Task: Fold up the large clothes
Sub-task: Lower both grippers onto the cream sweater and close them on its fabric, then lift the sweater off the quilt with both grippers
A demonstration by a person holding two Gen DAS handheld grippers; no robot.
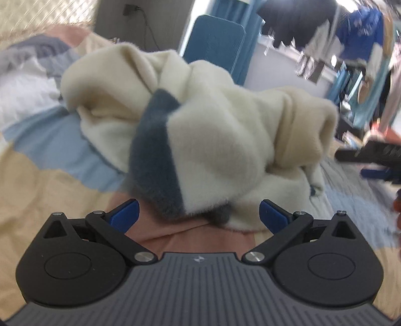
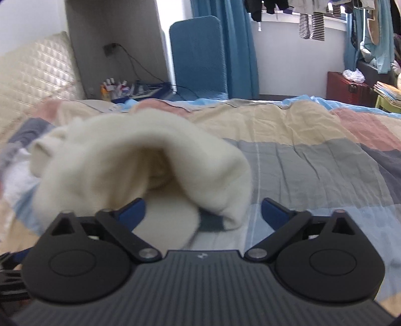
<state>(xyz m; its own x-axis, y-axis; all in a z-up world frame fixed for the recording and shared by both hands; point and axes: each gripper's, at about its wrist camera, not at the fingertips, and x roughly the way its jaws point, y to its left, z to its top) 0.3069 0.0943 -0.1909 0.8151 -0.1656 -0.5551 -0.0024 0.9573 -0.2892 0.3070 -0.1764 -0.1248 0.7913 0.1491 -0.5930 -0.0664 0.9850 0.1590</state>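
A cream fleece garment (image 1: 220, 120) with a dark blue-grey stripe (image 1: 155, 155) lies bunched on the patchwork bedspread (image 1: 37, 195). My left gripper (image 1: 199, 213) is open, its blue pads (image 1: 125, 213) wide apart just in front of the bunch. In the right wrist view the same cream garment (image 2: 140, 160) lies bunched at the left. My right gripper (image 2: 203, 213) is open with the garment's near edge lying between its blue pads (image 2: 272, 209). The right gripper also shows at the right edge of the left wrist view (image 1: 376, 160).
The striped bedspread (image 2: 313, 163) stretches to the right. A quilted headboard (image 2: 32, 75) is at the left, a blue chair (image 2: 198, 55) behind the bed, clothes hanging by the window (image 2: 310, 22), a red box (image 2: 345, 87) at far right.
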